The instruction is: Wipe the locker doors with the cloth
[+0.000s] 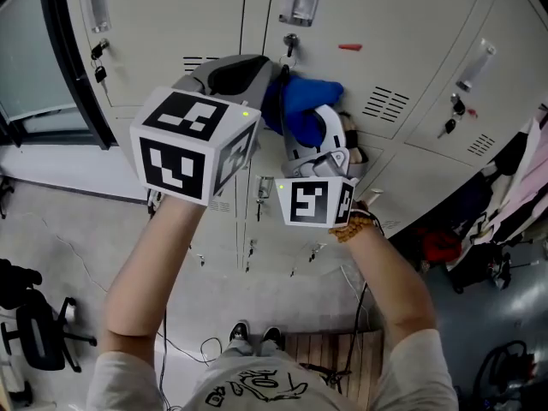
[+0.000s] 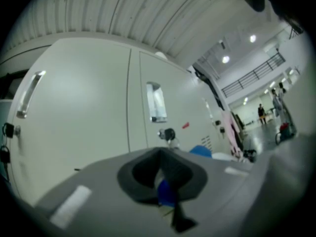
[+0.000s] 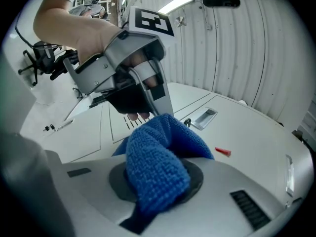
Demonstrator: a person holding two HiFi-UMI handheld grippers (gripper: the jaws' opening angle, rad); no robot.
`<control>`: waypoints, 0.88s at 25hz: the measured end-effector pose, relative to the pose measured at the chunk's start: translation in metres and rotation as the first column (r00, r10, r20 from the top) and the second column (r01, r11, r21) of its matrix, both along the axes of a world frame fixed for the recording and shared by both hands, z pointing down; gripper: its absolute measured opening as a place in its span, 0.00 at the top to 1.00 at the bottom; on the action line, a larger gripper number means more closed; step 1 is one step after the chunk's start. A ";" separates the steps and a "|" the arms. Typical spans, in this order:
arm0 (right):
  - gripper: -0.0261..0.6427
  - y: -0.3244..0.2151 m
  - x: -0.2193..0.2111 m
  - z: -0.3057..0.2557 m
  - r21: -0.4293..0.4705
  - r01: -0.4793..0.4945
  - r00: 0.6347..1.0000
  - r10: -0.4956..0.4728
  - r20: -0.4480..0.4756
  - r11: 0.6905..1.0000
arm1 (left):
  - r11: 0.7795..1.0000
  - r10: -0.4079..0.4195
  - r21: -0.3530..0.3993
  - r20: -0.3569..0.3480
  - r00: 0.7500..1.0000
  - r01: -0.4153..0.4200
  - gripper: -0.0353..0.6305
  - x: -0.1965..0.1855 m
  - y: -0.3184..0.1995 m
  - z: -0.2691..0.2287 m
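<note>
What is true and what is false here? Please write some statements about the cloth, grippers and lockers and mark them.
The right gripper holds a blue terry cloth. True.
The pale grey metal locker doors stand open. False: they are shut.
A key hangs on one locker door. True.
The small mark on one door is green. False: it is red.
The left gripper hangs at the person's side. False: it is raised beside the cloth.

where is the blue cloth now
Head view centre: the blue cloth sits in the right gripper, by the locker doors below a keyed lock, the left gripper pinching its edge.
</note>
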State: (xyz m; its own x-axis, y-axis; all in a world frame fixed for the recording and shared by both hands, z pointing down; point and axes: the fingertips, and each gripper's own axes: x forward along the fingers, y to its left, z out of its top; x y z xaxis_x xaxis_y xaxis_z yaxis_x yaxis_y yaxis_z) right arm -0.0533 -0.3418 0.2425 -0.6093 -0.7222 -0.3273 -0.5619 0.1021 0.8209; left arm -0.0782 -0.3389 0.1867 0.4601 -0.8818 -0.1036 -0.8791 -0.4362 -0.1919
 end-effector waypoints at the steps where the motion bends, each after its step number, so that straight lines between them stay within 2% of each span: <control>1: 0.91 0.000 0.003 0.006 -0.003 -0.004 1.000 0.004 -0.013 1.000 | 1.000 0.000 -0.002 -0.003 1.000 0.000 0.94 0.001 0.000 0.001; 8: 0.91 -0.003 0.035 0.011 0.001 -0.048 0.997 0.047 -0.057 0.999 | 1.000 0.013 0.015 -0.009 1.000 -0.013 0.94 0.013 0.003 -0.008; 15: 0.91 -0.002 0.053 -0.054 0.050 -0.070 0.997 0.072 -0.040 0.996 | 0.999 0.010 0.047 -0.006 1.000 -0.010 0.94 0.017 0.004 -0.034; 22: 0.91 -0.002 0.046 -0.113 0.069 -0.045 0.996 0.050 -0.070 0.997 | 0.995 0.015 0.102 0.010 1.000 -0.015 0.94 0.019 0.011 -0.071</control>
